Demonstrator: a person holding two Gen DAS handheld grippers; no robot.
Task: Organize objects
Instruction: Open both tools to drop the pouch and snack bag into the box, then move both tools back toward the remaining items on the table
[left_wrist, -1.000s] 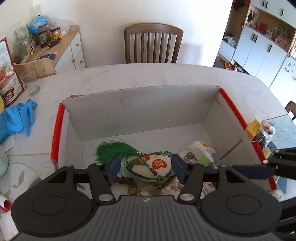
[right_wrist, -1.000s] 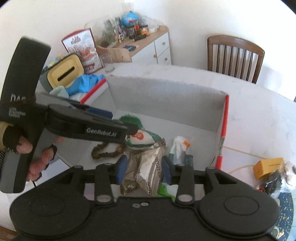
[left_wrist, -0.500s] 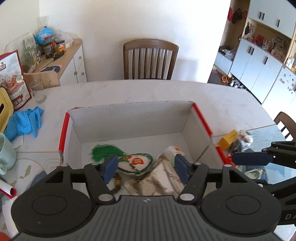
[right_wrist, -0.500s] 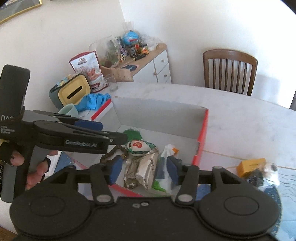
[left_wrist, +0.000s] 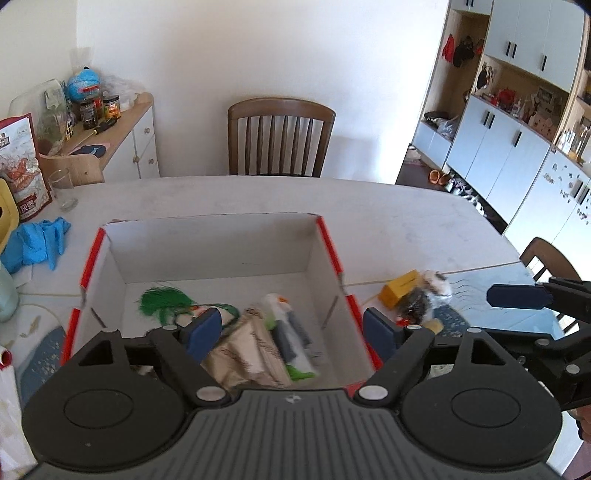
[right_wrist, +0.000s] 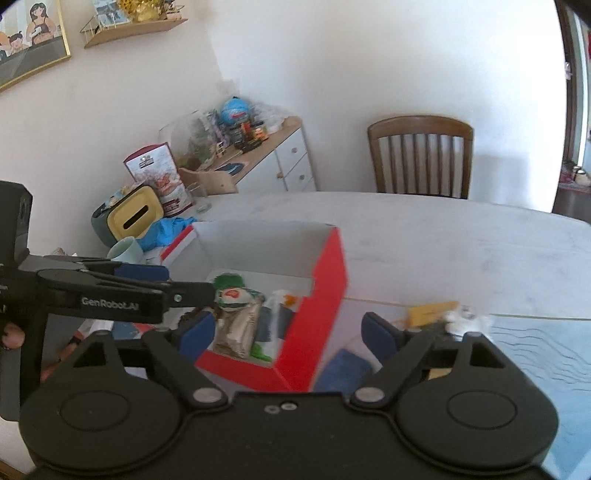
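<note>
A red-and-white cardboard box (left_wrist: 207, 243) stands open on the table. Inside it lie a green tasselled pouch (left_wrist: 162, 301), a brown foil packet (left_wrist: 247, 347) and a white-and-green pack (left_wrist: 284, 317). My left gripper (left_wrist: 291, 330) hangs above the box's near side, its jaws opening with nothing between the pads. My right gripper (right_wrist: 288, 334) hovers over the near right corner of the box (right_wrist: 325, 266), jaws also opening and empty. To the right of the box, a small yellow box (left_wrist: 400, 286) and a clear bag of dark bits (left_wrist: 421, 299) rest on the table.
Blue gloves (left_wrist: 35, 243), a glass (left_wrist: 61, 188) and a snack bag (left_wrist: 18, 166) sit at the table's left. A yellow-lidded tissue box (right_wrist: 135, 218) and a mug (right_wrist: 125, 249) are there too. A wooden chair (left_wrist: 280, 136) stands behind the table, a cluttered sideboard (left_wrist: 122, 136) at the back left.
Both grippers have drawn back and up from the box while their jaws widened. The pouch and the foil packet that sat between the pads now lie loose in the box.
</note>
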